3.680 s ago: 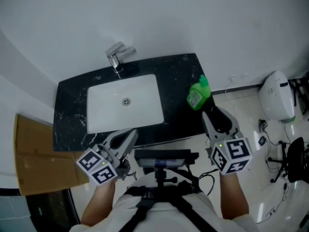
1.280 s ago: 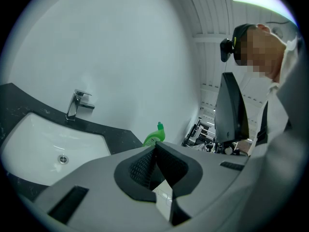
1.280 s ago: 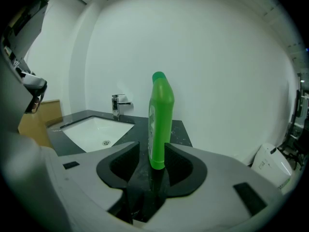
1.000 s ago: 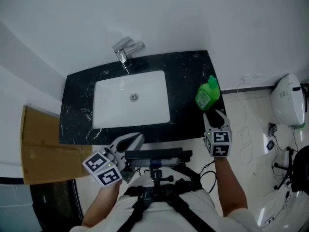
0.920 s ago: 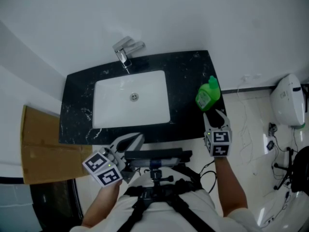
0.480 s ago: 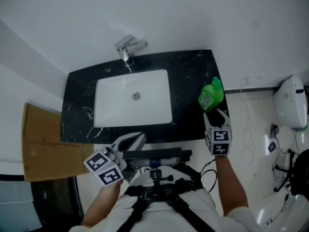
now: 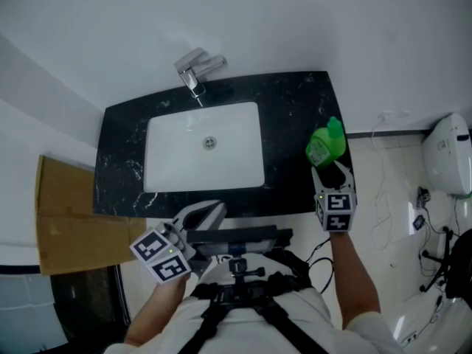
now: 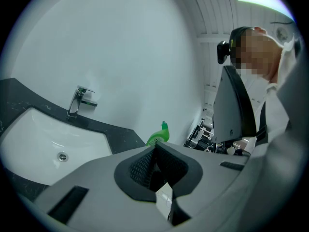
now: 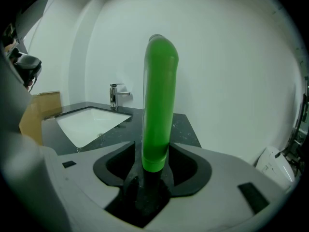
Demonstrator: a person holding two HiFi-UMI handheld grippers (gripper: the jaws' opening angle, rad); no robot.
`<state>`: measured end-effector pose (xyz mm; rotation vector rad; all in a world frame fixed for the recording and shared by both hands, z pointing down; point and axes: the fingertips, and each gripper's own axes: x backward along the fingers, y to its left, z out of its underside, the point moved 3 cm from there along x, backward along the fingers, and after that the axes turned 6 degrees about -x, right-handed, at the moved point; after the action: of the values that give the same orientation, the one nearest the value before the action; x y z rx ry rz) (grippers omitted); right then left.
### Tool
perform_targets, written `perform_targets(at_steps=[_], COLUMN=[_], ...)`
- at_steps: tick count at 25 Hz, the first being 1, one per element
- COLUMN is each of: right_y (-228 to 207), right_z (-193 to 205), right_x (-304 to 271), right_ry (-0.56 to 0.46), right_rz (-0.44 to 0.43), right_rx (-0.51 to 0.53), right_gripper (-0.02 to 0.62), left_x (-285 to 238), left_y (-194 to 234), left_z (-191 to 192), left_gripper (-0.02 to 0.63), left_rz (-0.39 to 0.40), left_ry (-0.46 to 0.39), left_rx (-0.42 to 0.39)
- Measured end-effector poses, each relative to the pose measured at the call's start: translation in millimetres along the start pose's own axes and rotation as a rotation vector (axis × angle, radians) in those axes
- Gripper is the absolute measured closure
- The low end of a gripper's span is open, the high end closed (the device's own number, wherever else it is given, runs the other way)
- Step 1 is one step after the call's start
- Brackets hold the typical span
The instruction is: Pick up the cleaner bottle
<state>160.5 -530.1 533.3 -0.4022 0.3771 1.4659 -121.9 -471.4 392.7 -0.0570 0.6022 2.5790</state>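
Nearest the person, the left gripper (image 7: 209,210) is hanging low by the waist, short of the surface (image 7: 291,116), with its fingers pressed together on nothing.

The right gripper (image 7: 332,171) has been pushing forward over the last second. A moment ago its fingers were spread in a V just short of the cleaner bottle (image 7: 325,144); now they are reaching around it. In the right gripper view the green bottle is standing edge-on between the dark pads, which seem to be pinching its lower body.

The bottle is standing upright near the right end of the surface, to the right of the white sink (image 7: 205,157), with the faucet (image 7: 195,71) farther back by the wall.

I would say the approach is done and the grasp is being made. What remains is the lift, and the slim bottle may twist if the pinch is too light.
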Motion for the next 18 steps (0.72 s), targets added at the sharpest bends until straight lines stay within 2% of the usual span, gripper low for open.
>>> perform_targets(at_steps=[18], right_y=[-5], right_z=[7], right_x=[-29], right_ry=[0.021], right_rz=[-0.017], right_rx=[0.022], right_gripper=[0.368], left_x=[-13], left_y=[8], left_z=[4], left_gripper=[0.610], left_rz=[-0.007], left_ry=[0.027], left_rx=[0.020])
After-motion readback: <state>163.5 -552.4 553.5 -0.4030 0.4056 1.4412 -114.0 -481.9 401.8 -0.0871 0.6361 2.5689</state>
